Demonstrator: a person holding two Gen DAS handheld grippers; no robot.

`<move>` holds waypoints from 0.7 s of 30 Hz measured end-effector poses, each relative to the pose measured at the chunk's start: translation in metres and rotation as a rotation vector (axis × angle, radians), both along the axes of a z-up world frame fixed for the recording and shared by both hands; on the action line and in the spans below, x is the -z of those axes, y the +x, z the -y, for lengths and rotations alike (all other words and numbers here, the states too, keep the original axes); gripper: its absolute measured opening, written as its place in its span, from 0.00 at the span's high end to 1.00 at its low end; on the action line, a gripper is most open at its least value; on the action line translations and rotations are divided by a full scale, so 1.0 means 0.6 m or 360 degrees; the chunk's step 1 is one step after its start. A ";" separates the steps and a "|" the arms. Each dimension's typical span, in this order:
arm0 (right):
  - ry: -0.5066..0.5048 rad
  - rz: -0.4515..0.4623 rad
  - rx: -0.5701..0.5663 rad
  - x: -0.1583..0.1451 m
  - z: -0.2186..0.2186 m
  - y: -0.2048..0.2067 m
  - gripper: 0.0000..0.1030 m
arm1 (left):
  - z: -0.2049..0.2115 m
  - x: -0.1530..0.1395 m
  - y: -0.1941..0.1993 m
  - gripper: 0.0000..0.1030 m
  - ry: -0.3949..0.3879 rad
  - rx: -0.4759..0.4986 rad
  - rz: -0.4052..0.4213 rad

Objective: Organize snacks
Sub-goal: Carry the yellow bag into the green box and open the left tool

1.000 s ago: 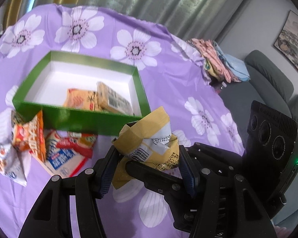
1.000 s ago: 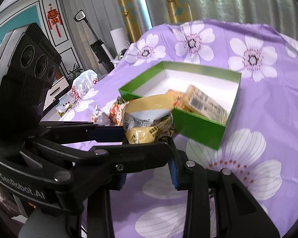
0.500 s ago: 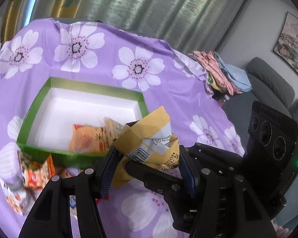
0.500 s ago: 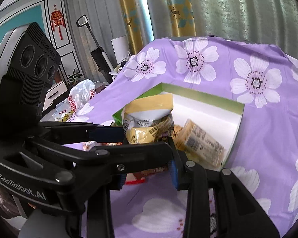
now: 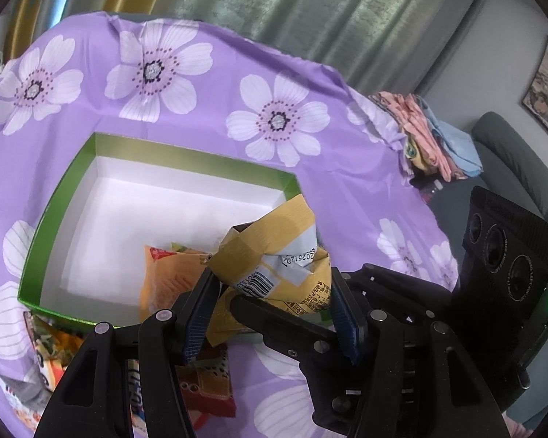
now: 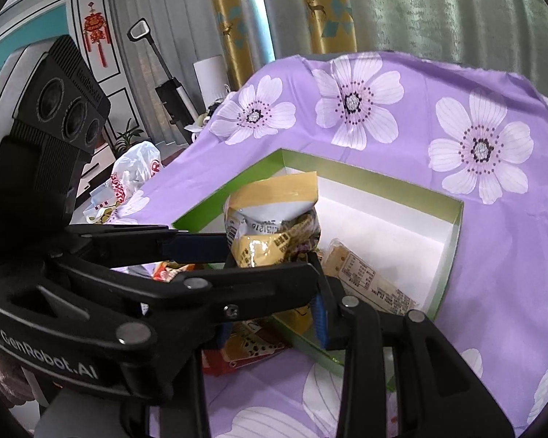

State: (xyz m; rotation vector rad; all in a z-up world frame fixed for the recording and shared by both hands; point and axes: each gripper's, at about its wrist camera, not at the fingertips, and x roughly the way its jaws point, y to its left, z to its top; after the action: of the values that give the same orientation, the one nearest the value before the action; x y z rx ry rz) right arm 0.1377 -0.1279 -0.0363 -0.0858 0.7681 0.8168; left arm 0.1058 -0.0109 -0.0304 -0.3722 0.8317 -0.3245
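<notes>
You see a yellow-and-white snack packet (image 5: 274, 255), a box (image 5: 186, 155) green outside and white inside, and a purple cloth (image 5: 328, 168) with white flowers.

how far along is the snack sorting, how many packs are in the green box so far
Partly done. Two packs already lie in the green cardboard box: an orange snack packet and a tan labelled packet. In hand: both the left gripper and the right gripper are shut on the crumpled yellow snack bag, held above the box's near edge. Left: several colourful packets on the purple floral tablecloth outside the box.
</notes>
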 end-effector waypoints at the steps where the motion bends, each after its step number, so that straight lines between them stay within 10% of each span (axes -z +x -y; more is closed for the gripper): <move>1: -0.0001 -0.0013 0.0008 0.004 -0.001 0.004 0.65 | -0.001 0.003 0.002 0.42 0.0000 -0.0002 -0.0006; 21: -0.0073 -0.0026 0.0182 0.010 0.017 -0.002 0.36 | -0.011 0.003 -0.007 0.17 0.0263 -0.0207 -0.0017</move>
State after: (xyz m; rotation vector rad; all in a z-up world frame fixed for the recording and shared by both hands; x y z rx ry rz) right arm 0.1366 -0.1382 -0.0423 -0.0754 0.8002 0.6919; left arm 0.1019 -0.0043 -0.0323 -0.2724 0.8344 -0.1314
